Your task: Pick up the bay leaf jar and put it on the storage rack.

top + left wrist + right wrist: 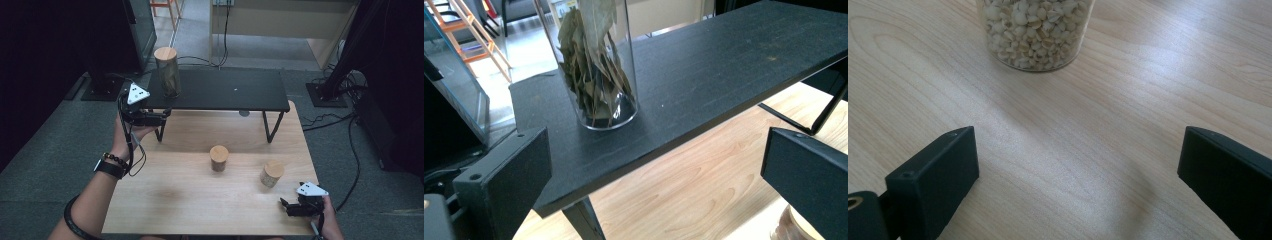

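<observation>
A tall glass jar of dried leaves with a wooden lid stands upright at the left end of the black shelf. In the left gripper view the same jar of leaves stands just beyond the wide-apart jaws. My left gripper is open and empty, held at the shelf's front left corner. Two short wood-lidded jars rest on the wooden table: a middle jar and a jar of pale seeds. My right gripper is open and empty, low near the front right edge, facing the seed jar.
The shelf's black legs stand on the table's far half. Cables run over the grey floor to the right. A dark cabinet and stand bases sit behind the table.
</observation>
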The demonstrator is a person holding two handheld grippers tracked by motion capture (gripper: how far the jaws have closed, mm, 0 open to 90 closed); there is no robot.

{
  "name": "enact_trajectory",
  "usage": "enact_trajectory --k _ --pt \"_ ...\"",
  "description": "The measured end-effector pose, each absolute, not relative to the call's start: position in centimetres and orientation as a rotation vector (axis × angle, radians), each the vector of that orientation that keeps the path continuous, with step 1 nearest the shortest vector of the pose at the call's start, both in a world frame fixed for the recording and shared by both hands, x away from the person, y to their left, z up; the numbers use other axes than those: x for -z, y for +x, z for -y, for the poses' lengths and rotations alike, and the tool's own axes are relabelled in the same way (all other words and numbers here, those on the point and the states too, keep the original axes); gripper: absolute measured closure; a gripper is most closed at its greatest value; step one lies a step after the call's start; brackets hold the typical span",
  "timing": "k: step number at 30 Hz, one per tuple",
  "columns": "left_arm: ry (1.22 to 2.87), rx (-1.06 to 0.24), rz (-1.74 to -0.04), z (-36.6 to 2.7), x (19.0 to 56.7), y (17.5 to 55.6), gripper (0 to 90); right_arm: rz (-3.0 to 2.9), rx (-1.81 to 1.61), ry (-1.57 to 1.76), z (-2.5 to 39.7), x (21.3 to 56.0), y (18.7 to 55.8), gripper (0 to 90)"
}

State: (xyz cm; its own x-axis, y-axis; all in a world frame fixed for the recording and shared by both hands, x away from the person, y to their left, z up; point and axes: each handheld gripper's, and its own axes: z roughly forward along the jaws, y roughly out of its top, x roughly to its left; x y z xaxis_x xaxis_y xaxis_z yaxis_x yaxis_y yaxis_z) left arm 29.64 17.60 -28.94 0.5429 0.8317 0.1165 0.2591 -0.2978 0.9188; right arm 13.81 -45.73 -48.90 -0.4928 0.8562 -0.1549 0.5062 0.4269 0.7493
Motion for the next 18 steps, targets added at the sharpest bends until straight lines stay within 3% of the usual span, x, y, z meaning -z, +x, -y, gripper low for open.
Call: enact_trajectory --k 18 --pt "1.809 -0.734 -0.918 -18.6 32.5 27.7 0.0 -2.16 -0.876 1.152 45.7 48.9 13.8 2.6"
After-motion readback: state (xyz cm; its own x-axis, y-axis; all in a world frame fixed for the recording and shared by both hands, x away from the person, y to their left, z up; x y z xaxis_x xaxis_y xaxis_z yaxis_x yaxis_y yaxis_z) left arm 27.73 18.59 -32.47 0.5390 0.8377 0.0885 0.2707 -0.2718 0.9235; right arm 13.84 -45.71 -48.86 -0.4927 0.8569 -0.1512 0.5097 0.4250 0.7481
